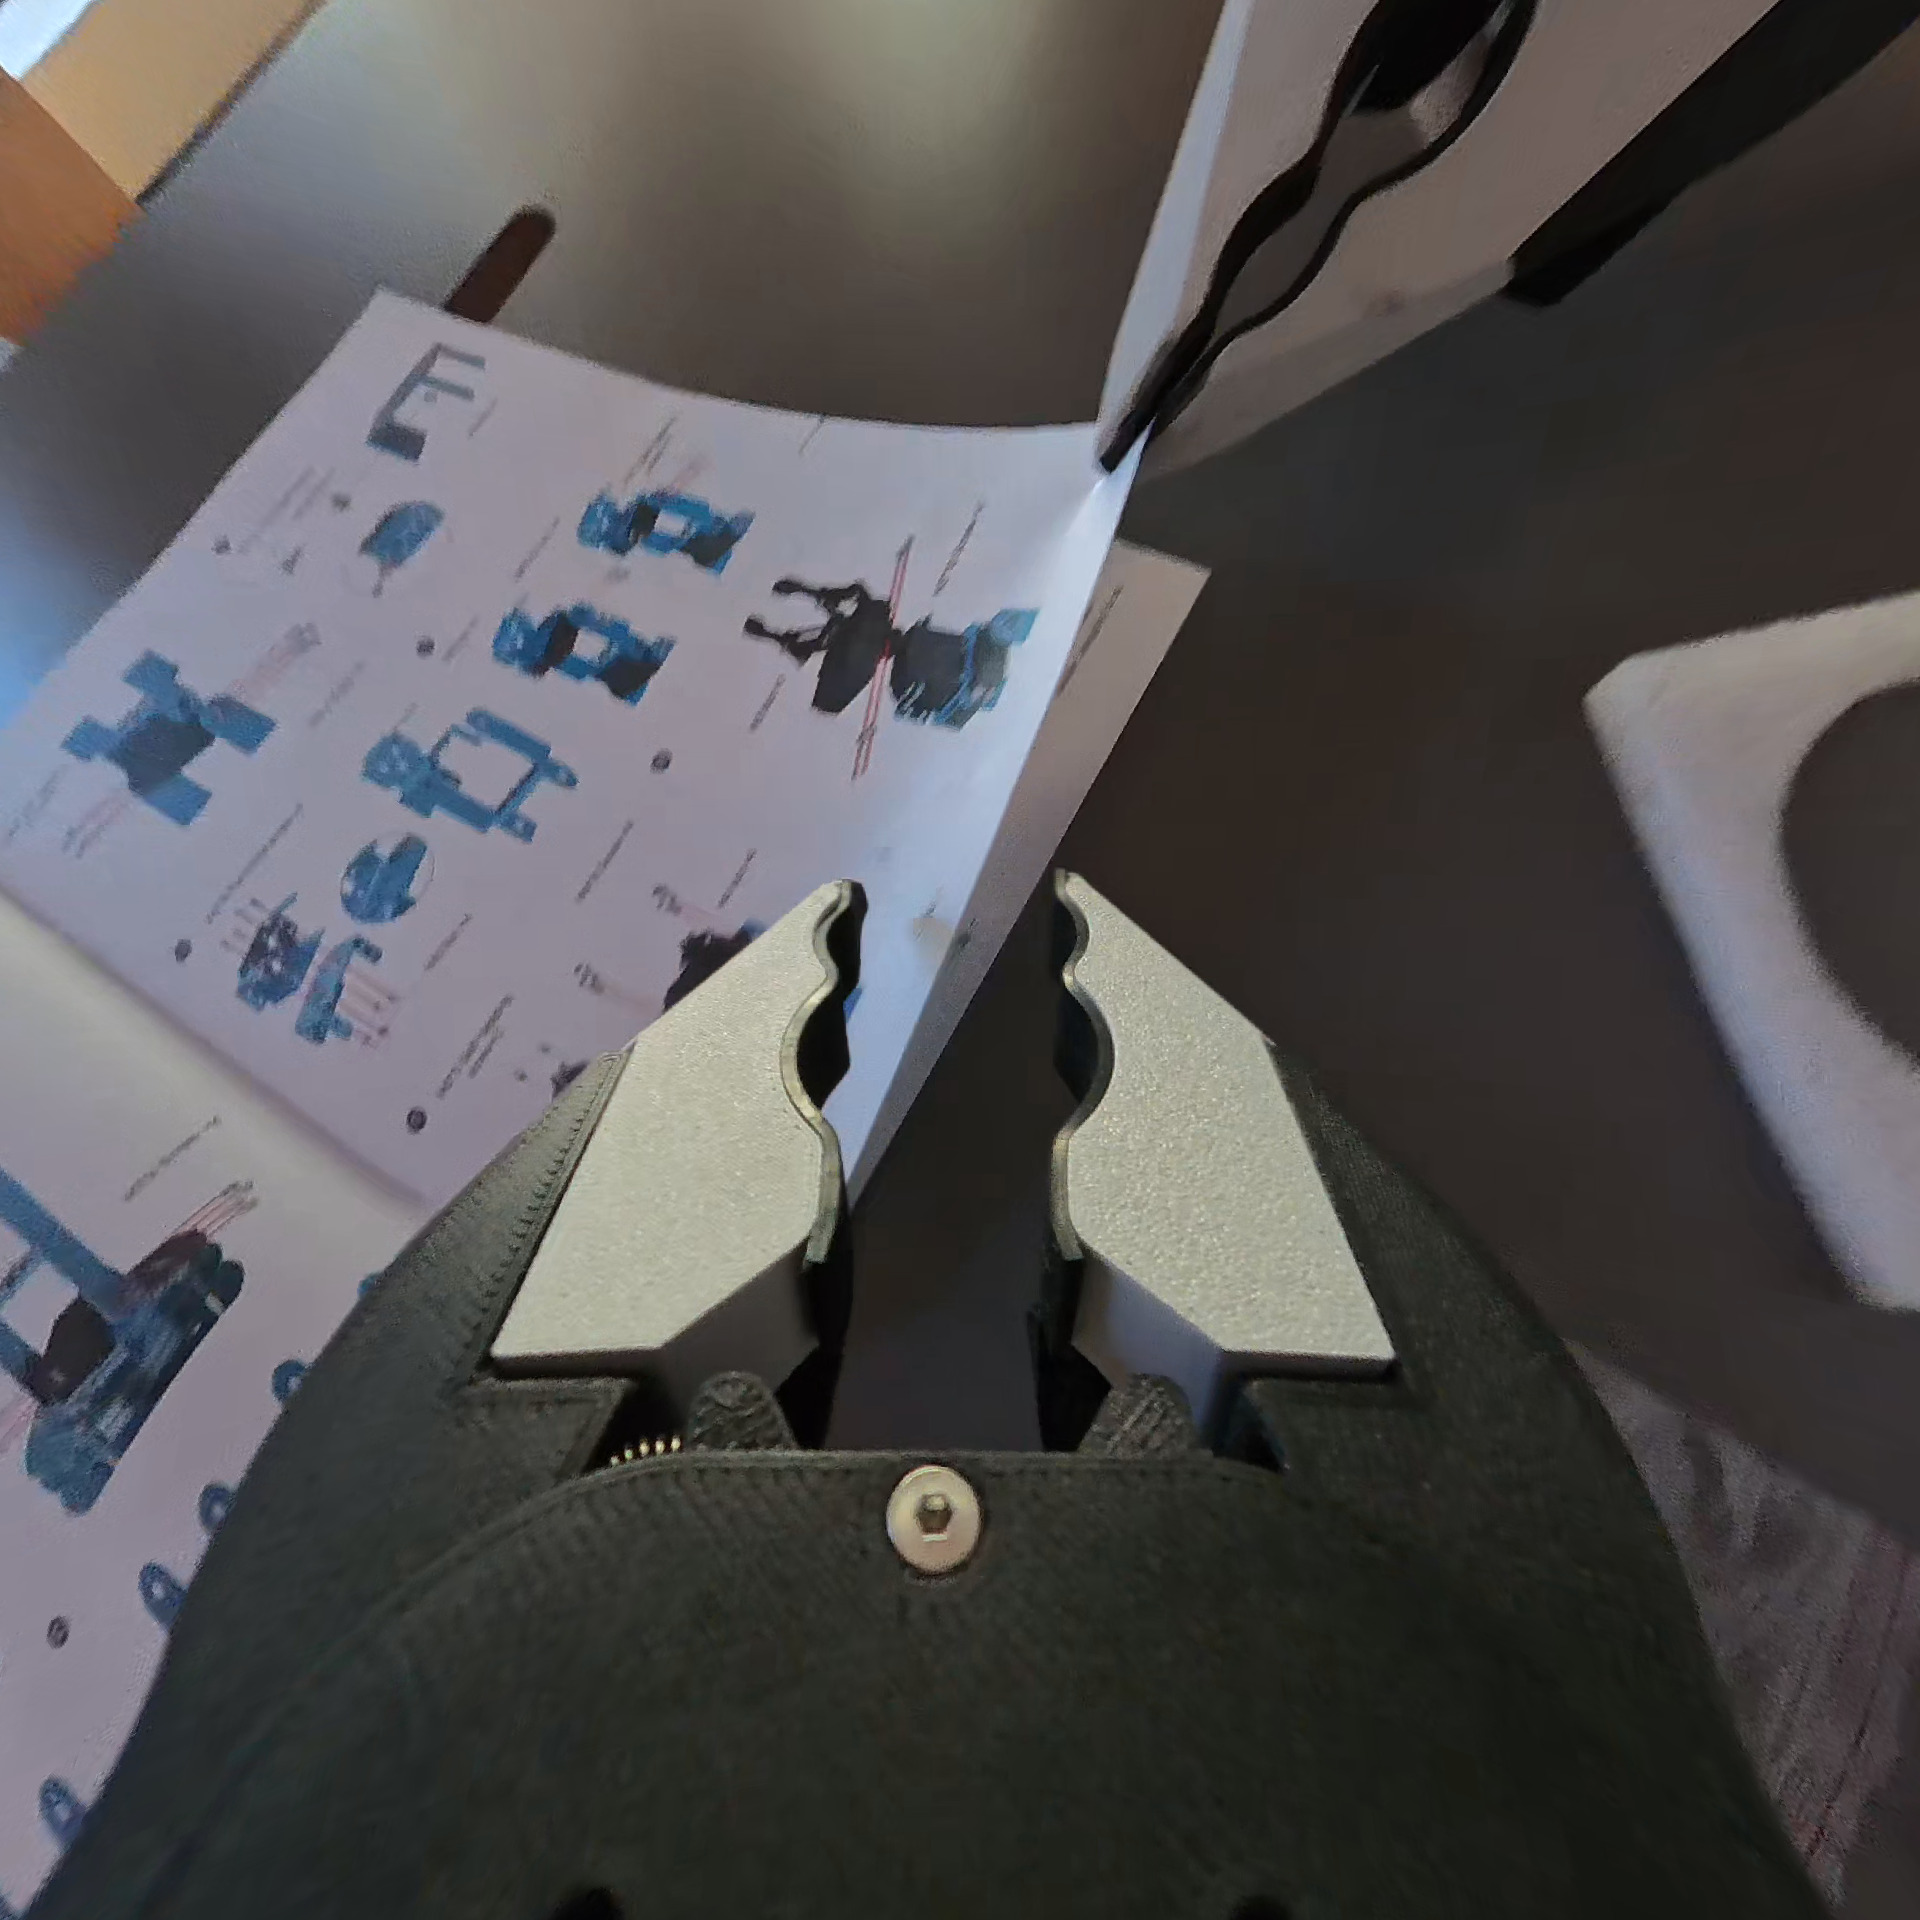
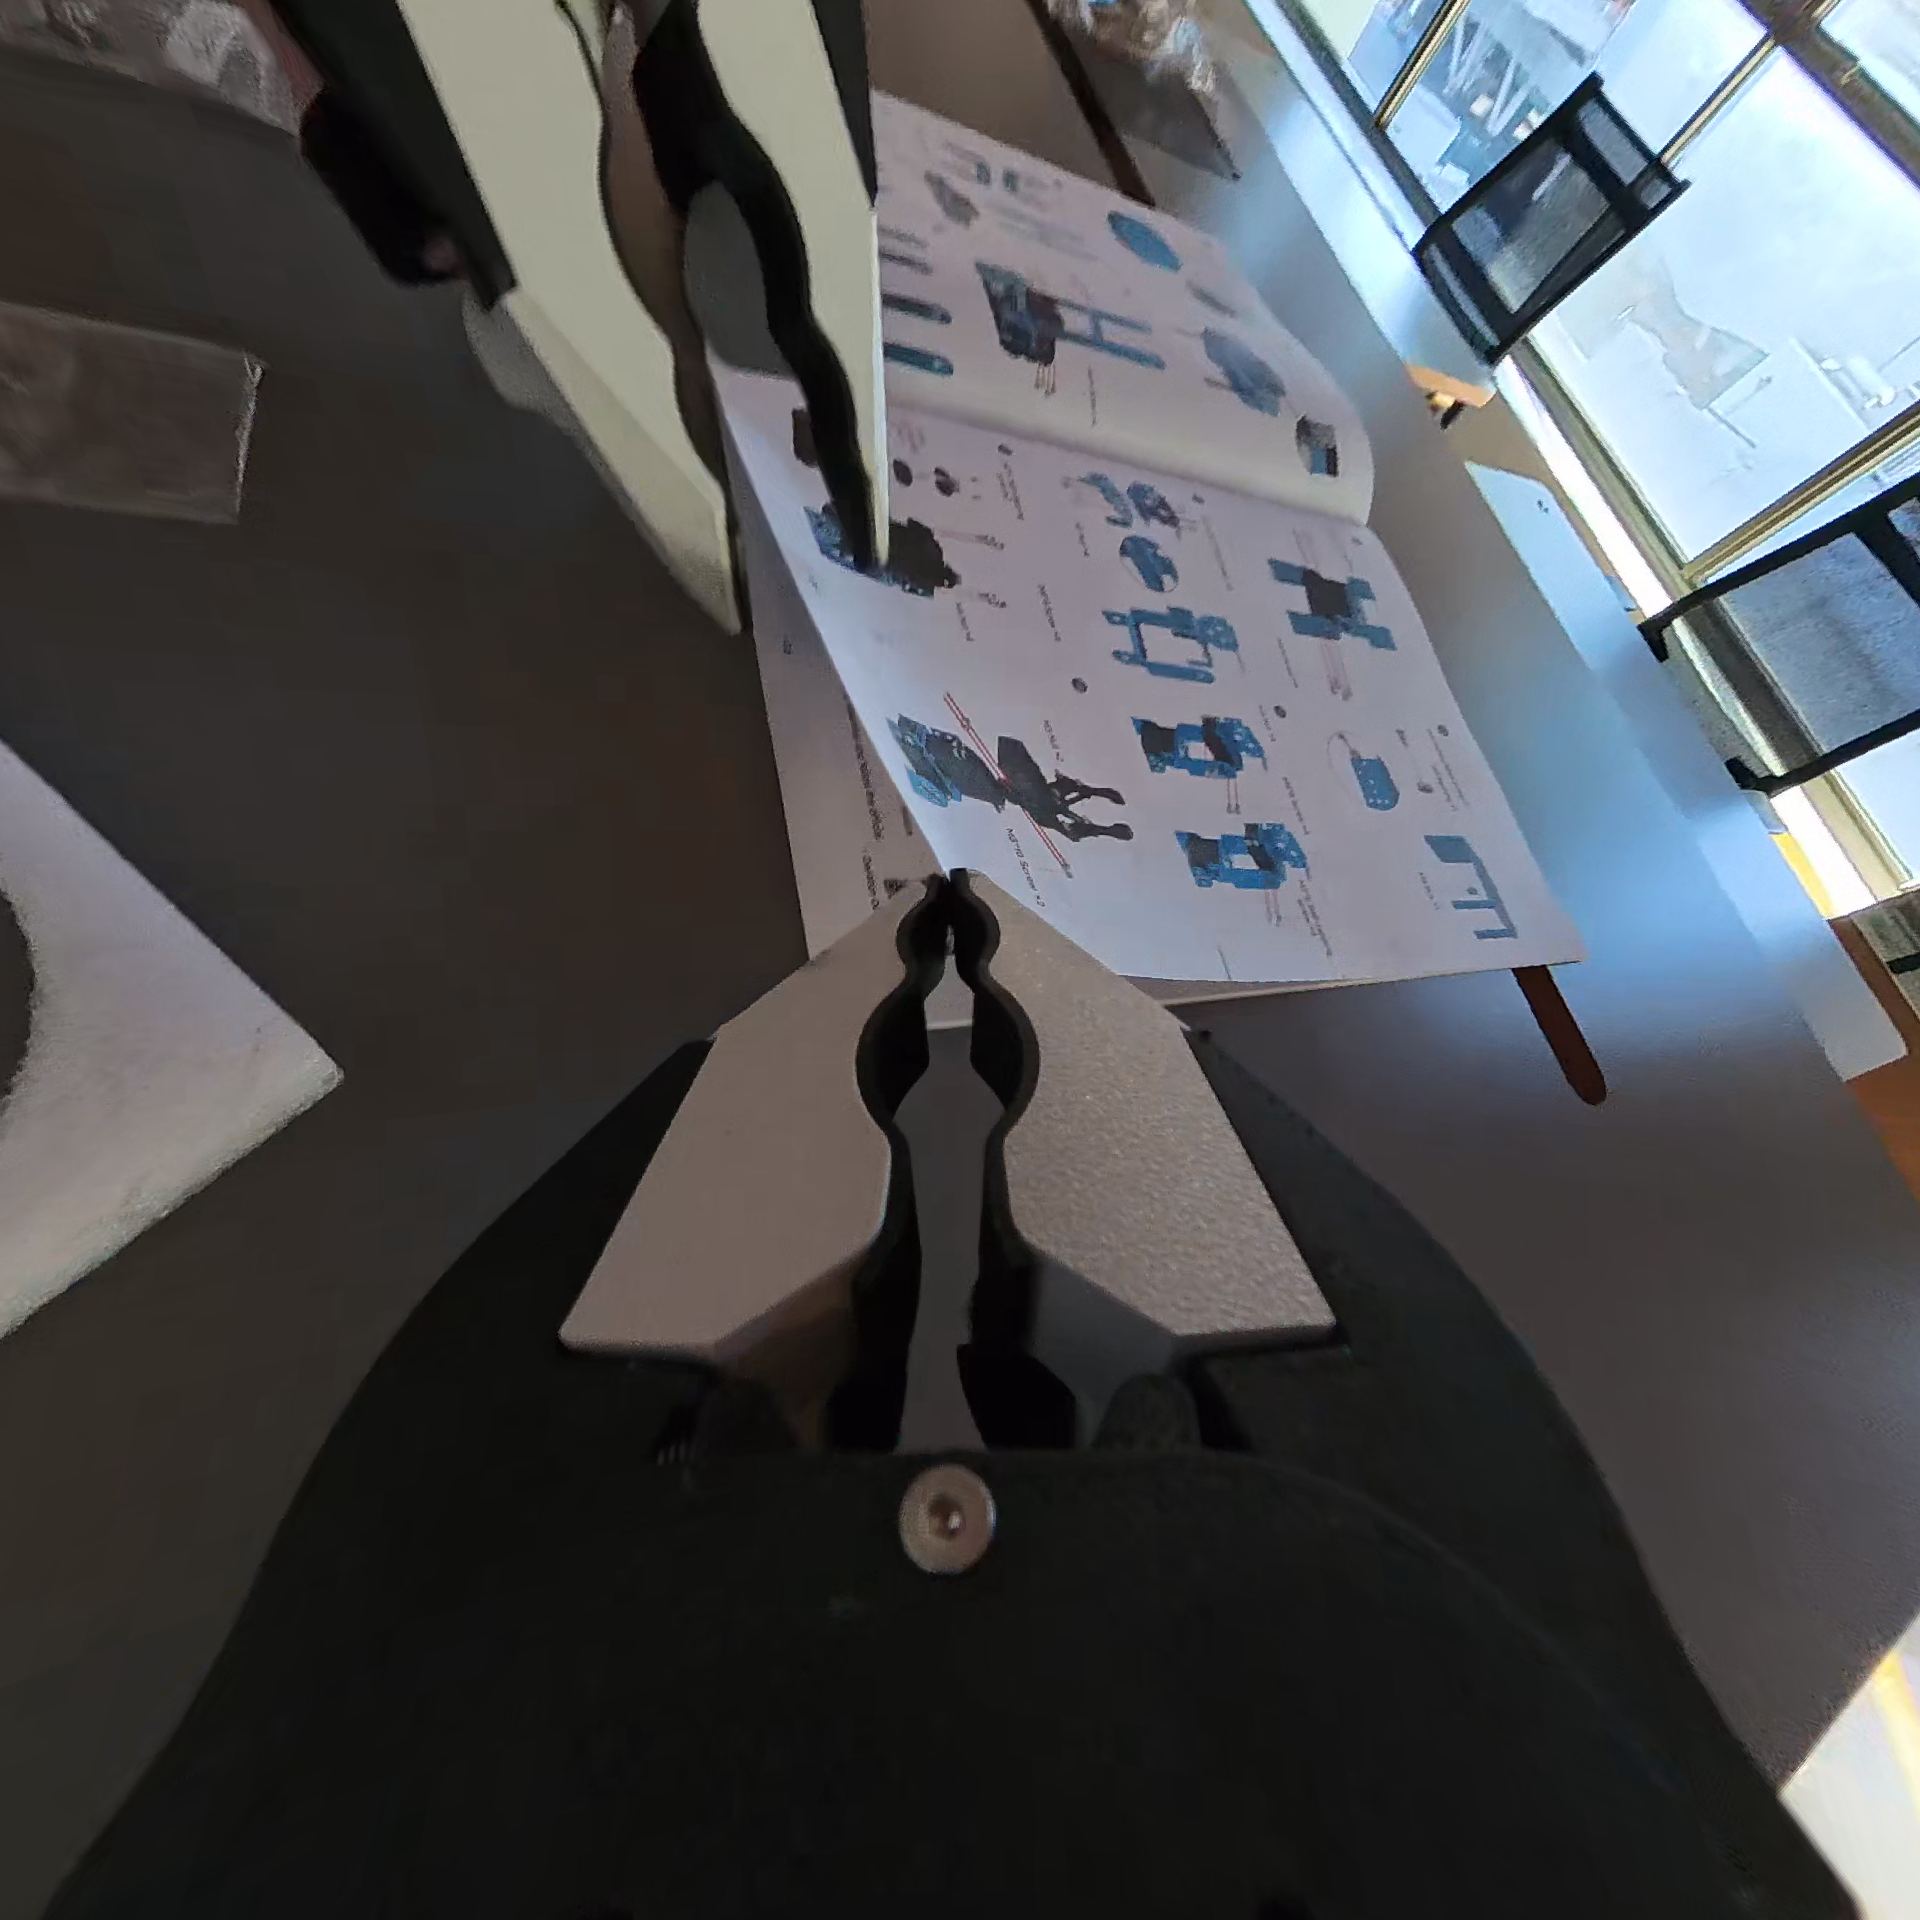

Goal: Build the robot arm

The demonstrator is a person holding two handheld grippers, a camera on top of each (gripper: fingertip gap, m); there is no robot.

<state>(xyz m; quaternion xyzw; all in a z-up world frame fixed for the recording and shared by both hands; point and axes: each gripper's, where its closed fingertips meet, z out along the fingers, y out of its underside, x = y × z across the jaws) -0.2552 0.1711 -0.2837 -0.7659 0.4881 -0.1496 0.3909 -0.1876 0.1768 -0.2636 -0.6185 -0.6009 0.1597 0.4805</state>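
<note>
An open booklet with blue and black assembly drawings lies on a dark table. Its right-hand page is lifted and curved. My right gripper is shut on the near corner of that page; in the left wrist view it pinches the far corner. My left gripper is open at the page's side edge, which runs along the inside of its left finger. In the right wrist view it straddles that edge, one finger over the page.
A white foam block with a round cut-out lies beside the booklet and shows in the right wrist view. A brown wooden stick lies under the booklet's far edge. A clear plastic bag lies on the table. Windows stand beyond.
</note>
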